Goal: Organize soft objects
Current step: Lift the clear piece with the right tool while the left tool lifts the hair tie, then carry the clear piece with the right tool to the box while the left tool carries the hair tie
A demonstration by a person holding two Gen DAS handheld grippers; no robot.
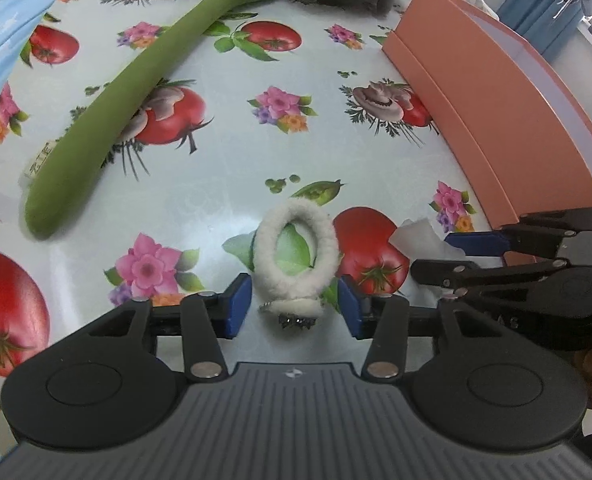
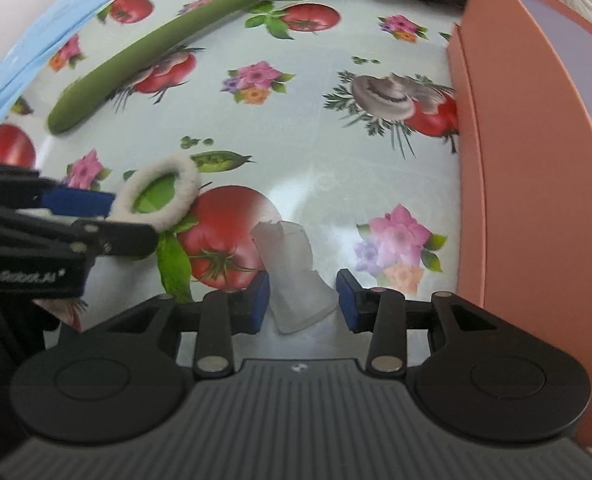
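Here we had the left gripper (image 1: 294, 306) spread narrowly around the fluffy white ring (image 1: 295, 256), pads clear of it; the right gripper (image 2: 302, 300) likewise straddled the translucent piece (image 2: 296, 276) without squeezing. Both looked light and squashy, best pinched mid-body. The orange box (image 1: 496, 120) walled the right; far tablecloth (image 1: 224, 184) lay open.

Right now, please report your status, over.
Left gripper open around fluffy white ring. Right gripper open around translucent piece. Both lie on table. Nothing blocking.
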